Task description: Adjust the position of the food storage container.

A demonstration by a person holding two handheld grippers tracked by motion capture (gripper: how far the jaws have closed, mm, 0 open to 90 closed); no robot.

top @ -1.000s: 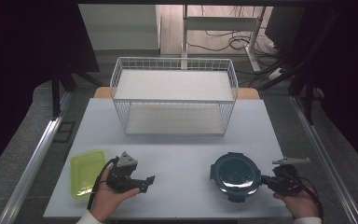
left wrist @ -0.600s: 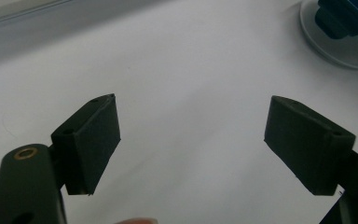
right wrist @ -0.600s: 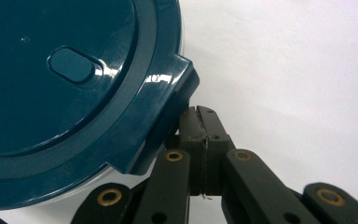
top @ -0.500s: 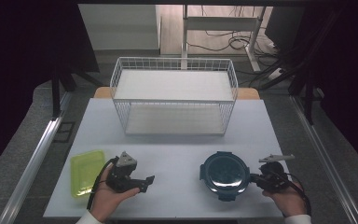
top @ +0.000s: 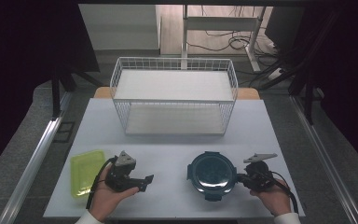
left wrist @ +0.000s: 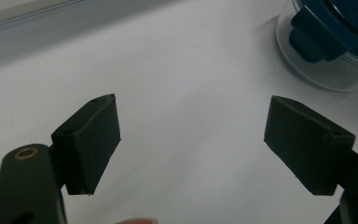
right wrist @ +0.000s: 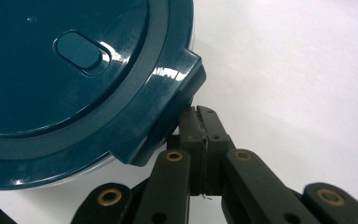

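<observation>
1. Centrally, the white table (top: pixel 177 154) carries a wire basket (top: pixel 175 95) at its far side, a green tray (top: pixel 86 171) at my near left and a round container (top: pixel 211 173) with a dark blue lid at my near right.
2. I hold the left gripper (top: pixel 142 179) low over the table, just right of the tray and well apart from the container.
3. In the left gripper view, I see its two black pads (left wrist: pixel 91 140) spread wide over bare table, with nothing between them; the container (left wrist: pixel 328 42) lies farther off at the upper right of that view.
4. I hold the right gripper (top: pixel 243 178) at the container's right edge, its tips against the lid's side latch.
5. In the right gripper view, the right gripper (right wrist: pixel 199 122) has its jaws pressed flat together, face to face, with nothing pinched between them.
6. The closed tips meet the underside of the latch tab (right wrist: pixel 177 100) that juts from the lid (right wrist: pixel 65 70); I cannot tell whether they press on it or only touch.
7. The container rests on the table, lid on, nearer to me than the basket and apart from it.
8. A grey three-cornered plate (top: pixel 260 157) tops the right gripper; a like plate (top: pixel 125 159) tops the left.
</observation>
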